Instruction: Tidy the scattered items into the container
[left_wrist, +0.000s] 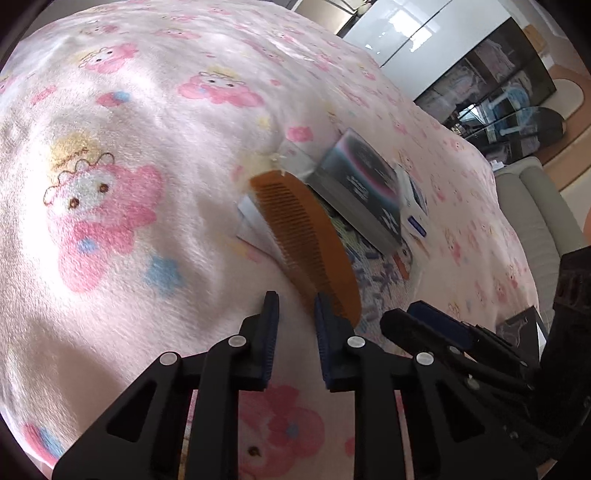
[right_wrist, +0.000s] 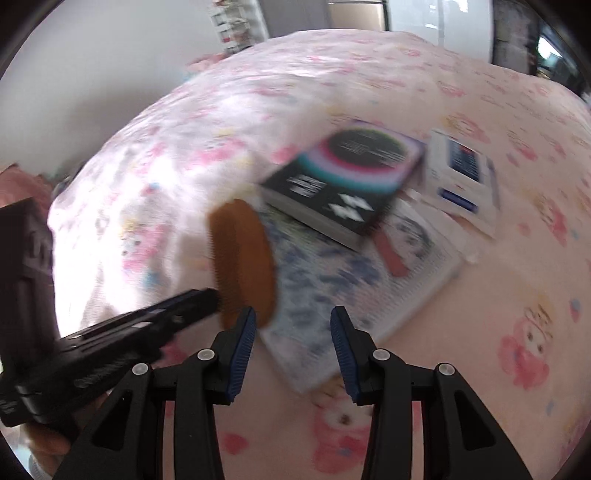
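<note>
The left tool pointed down at a bed spread with a pink cartoon blanket. Its jaws stood close together but gripped nothing that could be seen; the brown comb lay just beyond its right finger, overlapping the near-left edge of a patterned flat book. A dark box rested on that book's far part, and a white box lay just right of the dark box. The right tool hovered above the book's near edge, jaws apart and empty.
</note>
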